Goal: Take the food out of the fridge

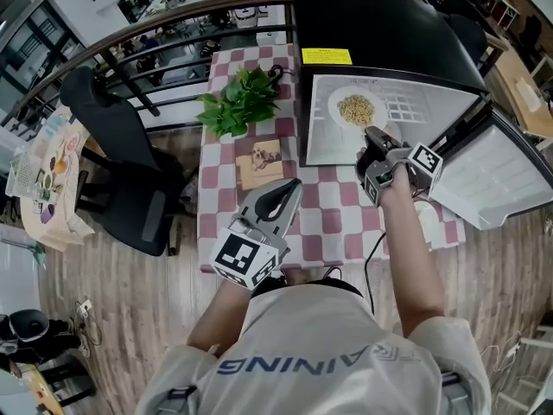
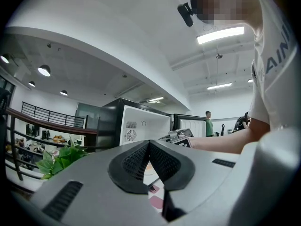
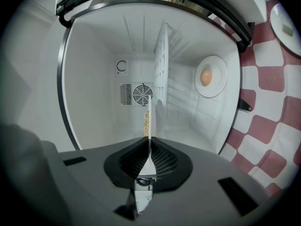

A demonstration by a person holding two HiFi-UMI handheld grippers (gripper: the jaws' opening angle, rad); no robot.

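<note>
Head view had the person leaning over a small black fridge (image 1: 380,33) on the checked table (image 1: 337,223), its door (image 1: 497,175) swung open toward four o'clock. Inside, at about one o'clock from the person, sat a round white plate (image 1: 335,102) with a heap of food (image 1: 356,109) on it, pale strands or grains, I could not tell which. The right gripper (image 1: 373,137) reached in from the five o'clock side. Its own view showed the jaws pinched tight on the plate's near rim, the plate edge-on as a thin white line between the ribbed black pads. The left gripper (image 1: 292,187) hung over the table at seven o'clock of the fridge, jaws pressed together on nothing.

To my eye the pull-out wanted care. The grip was on a thin rim only, so the far side would likely sag; better to keep the plate flat, draw it straight back over the sill toward six o'clock and go slowly. The free gripper could steady the underside once the plate came clear.

The plate looked smooth and glazed — slippery against rubber. The food looked loose and would slide if the plate tipped. The shelf (image 3: 162,69) was thin white wire and the fridge walls hard, glossy plastic. A second plate (image 3: 218,65), lower in the fridge, carried something round and pale orange.
</note>
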